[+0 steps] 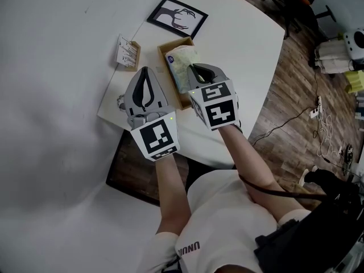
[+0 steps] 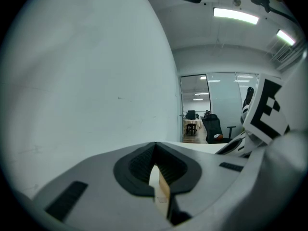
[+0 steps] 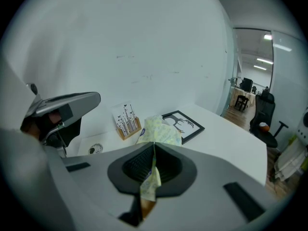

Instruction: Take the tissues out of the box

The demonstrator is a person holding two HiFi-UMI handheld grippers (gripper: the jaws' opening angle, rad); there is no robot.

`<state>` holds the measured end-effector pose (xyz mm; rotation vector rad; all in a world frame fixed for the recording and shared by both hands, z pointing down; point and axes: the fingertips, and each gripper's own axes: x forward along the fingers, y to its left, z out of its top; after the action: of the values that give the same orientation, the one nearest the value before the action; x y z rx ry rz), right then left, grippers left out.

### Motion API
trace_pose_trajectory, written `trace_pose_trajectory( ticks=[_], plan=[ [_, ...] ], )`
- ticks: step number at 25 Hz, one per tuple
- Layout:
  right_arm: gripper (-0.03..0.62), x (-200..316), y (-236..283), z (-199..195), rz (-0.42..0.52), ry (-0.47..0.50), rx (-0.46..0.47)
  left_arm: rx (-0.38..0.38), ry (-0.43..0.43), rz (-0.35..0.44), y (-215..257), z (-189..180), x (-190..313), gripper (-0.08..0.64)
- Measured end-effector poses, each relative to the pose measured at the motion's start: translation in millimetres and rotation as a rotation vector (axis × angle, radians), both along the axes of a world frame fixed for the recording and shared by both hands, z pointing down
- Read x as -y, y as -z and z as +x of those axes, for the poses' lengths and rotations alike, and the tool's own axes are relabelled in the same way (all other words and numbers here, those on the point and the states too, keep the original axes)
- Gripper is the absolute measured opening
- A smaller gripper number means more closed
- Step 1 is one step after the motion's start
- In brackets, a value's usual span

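An open light-wood box [image 1: 186,43] lies on the white table [image 1: 244,44], with a pale yellow-green patterned tissue pack [image 1: 181,61] rising out of it. My right gripper [image 1: 193,67] hovers over the pack, shut on a fold of its wrapper. In the right gripper view the tissue pack [image 3: 161,131] bulges past the right gripper [image 3: 154,148], and a strip of it hangs between the pads. My left gripper [image 1: 147,70] sits at the box's left side. In its own view the left gripper [image 2: 155,146] is shut on a thin light-wood edge [image 2: 161,191], apparently the box's wall.
A black-framed deer picture [image 1: 177,16] lies beyond the box, and a small wooden card holder [image 1: 128,53] stands to its left. The table's curved edge [image 1: 267,95] runs close on the right, above wood flooring with cables [image 1: 318,118].
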<state>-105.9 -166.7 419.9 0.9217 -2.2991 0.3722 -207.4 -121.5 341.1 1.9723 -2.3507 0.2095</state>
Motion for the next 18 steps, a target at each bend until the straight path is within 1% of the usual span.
trace_pose_trajectory(
  ticks=[18],
  plan=[
    [0.020,-2,33,12,0.070,-0.004,0.065,0.014,0.000,0.014,12,13,-12,0.012]
  ],
)
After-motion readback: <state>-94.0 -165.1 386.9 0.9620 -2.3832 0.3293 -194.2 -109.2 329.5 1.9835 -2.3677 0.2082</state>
